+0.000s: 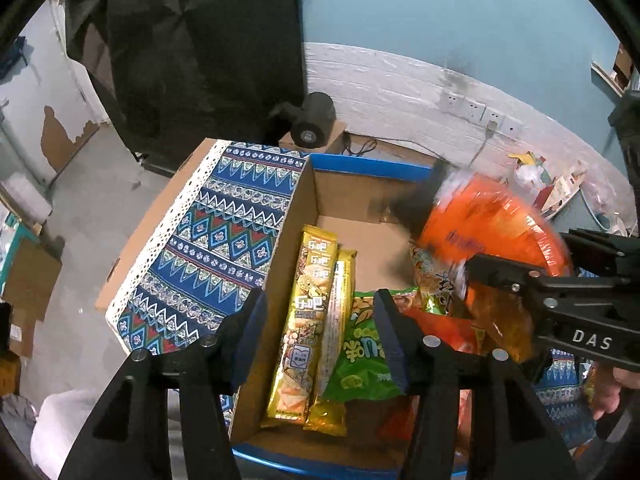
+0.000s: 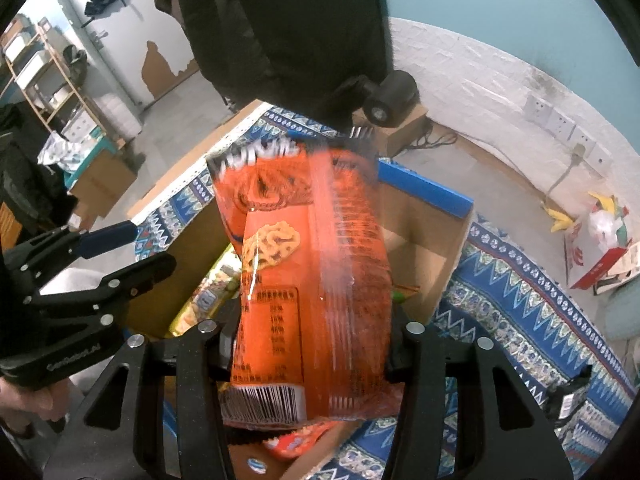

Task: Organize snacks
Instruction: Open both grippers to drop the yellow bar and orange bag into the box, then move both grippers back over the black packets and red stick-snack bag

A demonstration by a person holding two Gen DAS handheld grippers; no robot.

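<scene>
An open cardboard box (image 1: 304, 200) with a blue rim stands on a patterned blue cloth (image 1: 224, 240). Inside lie two long gold snack packs (image 1: 308, 320), a green bag (image 1: 360, 356) and other packets. My left gripper (image 1: 320, 320) is open and empty, hovering over the box's left part; it also shows in the right wrist view (image 2: 132, 248). My right gripper (image 2: 308, 344) is shut on a large orange snack bag (image 2: 308, 264) and holds it above the box. That bag appears blurred in the left wrist view (image 1: 492, 232), with the right gripper (image 1: 480, 280) coming in from the right.
A black cylinder device (image 1: 312, 120) sits on a small cardboard box beyond the table. A dark garment (image 1: 200, 40) hangs behind. A white brick wall with sockets (image 1: 480, 110) runs at the right. Litter and a red-white carton (image 2: 596, 252) lie on the floor.
</scene>
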